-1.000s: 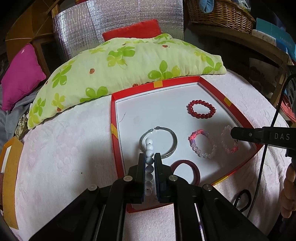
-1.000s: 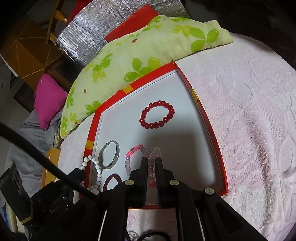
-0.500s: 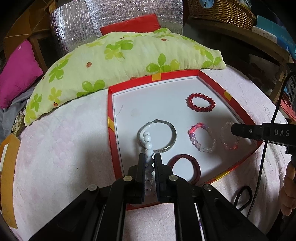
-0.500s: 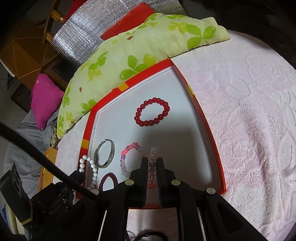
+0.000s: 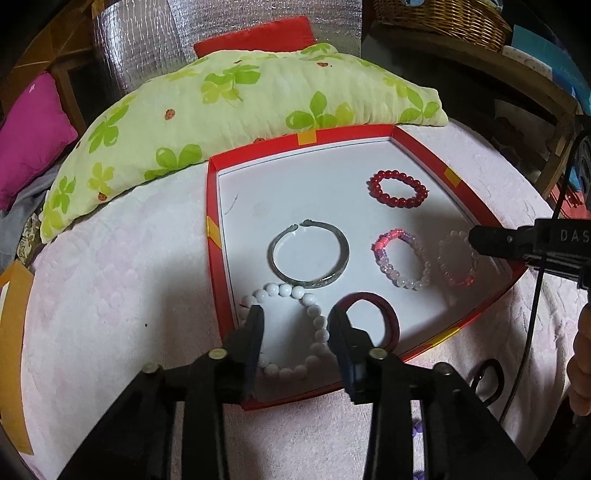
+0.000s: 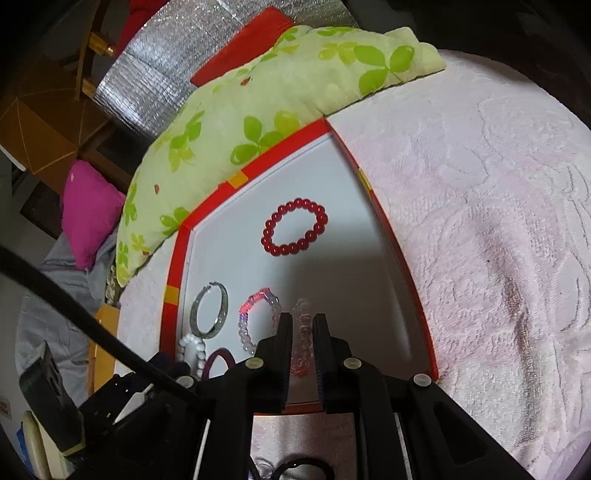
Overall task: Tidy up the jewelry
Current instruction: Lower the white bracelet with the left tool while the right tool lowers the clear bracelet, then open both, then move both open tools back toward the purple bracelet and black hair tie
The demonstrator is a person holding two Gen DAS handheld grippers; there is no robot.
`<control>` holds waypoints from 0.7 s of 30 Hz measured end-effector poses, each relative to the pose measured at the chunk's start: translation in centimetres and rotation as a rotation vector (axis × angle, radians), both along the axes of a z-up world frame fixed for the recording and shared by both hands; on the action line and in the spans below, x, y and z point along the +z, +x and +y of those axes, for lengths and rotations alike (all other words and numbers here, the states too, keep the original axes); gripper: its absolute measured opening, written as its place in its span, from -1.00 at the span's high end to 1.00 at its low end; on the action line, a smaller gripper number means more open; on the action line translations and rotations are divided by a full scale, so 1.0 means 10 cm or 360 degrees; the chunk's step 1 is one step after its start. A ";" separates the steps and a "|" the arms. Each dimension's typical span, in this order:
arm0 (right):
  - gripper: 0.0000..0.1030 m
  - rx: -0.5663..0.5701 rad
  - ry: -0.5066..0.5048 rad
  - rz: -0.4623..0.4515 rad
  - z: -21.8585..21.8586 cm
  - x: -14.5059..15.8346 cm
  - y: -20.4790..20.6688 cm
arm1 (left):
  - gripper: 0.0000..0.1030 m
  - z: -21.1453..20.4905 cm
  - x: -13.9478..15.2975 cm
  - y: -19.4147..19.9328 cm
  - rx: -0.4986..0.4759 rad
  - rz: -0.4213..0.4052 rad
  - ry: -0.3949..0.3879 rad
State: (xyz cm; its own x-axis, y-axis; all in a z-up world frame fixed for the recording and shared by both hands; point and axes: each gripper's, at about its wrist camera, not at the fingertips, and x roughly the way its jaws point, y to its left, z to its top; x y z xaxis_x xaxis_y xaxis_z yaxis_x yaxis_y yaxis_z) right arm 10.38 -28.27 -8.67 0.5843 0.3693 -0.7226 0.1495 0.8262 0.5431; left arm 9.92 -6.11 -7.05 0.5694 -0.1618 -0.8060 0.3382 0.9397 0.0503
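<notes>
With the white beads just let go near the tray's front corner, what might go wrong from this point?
1. The white bead bracelet lies touching the silver bangle and close to the dark red band; the opening left gripper, its fingers beside the beads, may snag or drag them as it lifts.
2. The right gripper pinches the clear pink bracelet beside the pink-purple bracelet; lifting might nudge it.

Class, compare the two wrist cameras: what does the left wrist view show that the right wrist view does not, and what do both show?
Only the left view shows the whole white bead bracelet lying between the opening left gripper, and a wicker basket. Only the right view shows the right gripper astride the pale pink bracelet. Both show the red tray, red bead bracelet and silver bangle.
</notes>
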 end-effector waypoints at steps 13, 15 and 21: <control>0.51 -0.0029 0.0092 -0.0063 -0.16 0.17 -0.19 | -0.15 0.10 0.09 -0.03 0.0050 -0.0057 0.0037; 0.29 -0.0030 0.0101 -0.0075 -0.17 0.20 -0.23 | -0.16 0.12 0.10 -0.04 0.0056 -0.0065 0.0049; 0.15 0.0009 0.0076 -0.0128 -0.12 0.29 -0.32 | -0.17 0.22 0.13 -0.07 0.0085 -0.0065 0.0050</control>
